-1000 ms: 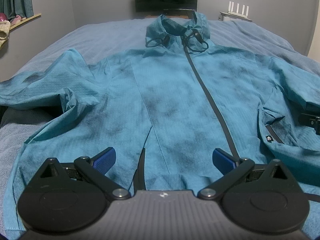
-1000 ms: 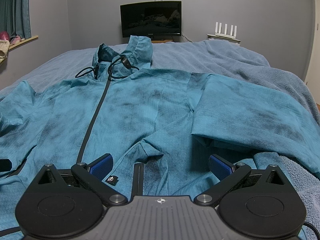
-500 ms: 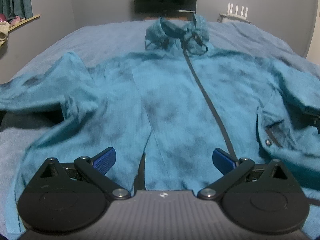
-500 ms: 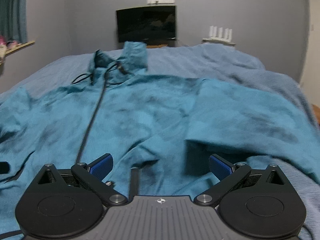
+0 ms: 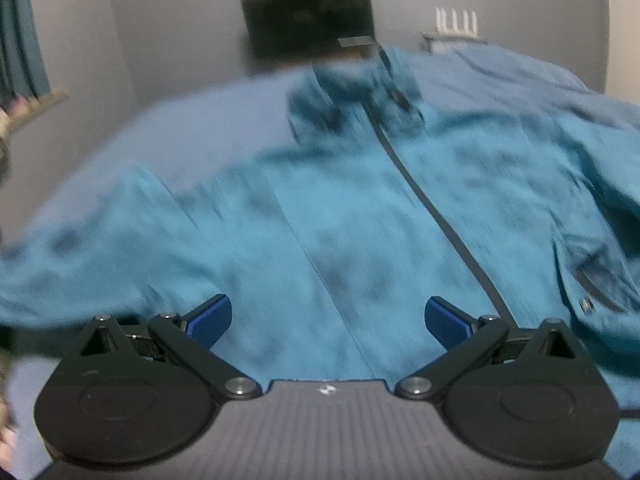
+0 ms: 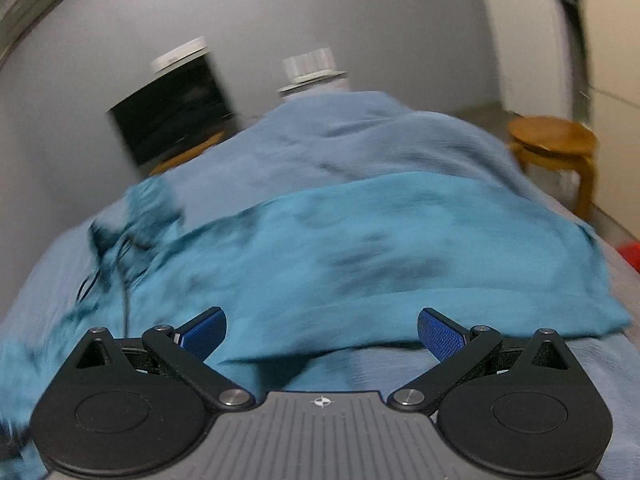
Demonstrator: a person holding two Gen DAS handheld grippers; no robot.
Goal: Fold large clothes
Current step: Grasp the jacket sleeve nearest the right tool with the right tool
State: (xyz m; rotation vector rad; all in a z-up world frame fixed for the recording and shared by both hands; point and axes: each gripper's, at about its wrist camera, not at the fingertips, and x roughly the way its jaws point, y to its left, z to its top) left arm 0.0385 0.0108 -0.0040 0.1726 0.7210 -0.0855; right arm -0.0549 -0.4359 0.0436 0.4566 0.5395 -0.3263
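Note:
A teal zip-up jacket (image 5: pixel 352 216) lies face up and spread out on the bed, collar at the far end, dark zipper (image 5: pixel 432 208) running down its middle. My left gripper (image 5: pixel 327 320) is open and empty above the jacket's lower front, left of the zipper. In the right wrist view the jacket's right sleeve (image 6: pixel 420 256) lies across the bed. My right gripper (image 6: pixel 322 336) is open and empty just above the sleeve's near edge. Both views are blurred by motion.
The bed has a grey-blue cover (image 6: pixel 360 136). A dark monitor (image 5: pixel 308 16) stands against the far wall, with a white router (image 5: pixel 456 28) to its right. A round wooden stool (image 6: pixel 552 144) stands beside the bed on the right. A curtain (image 5: pixel 20 52) hangs at left.
Both grippers have moved: the left view has tilted up and forward over the jacket, the right has swung to the right toward the sleeve and stool. Both stay open.

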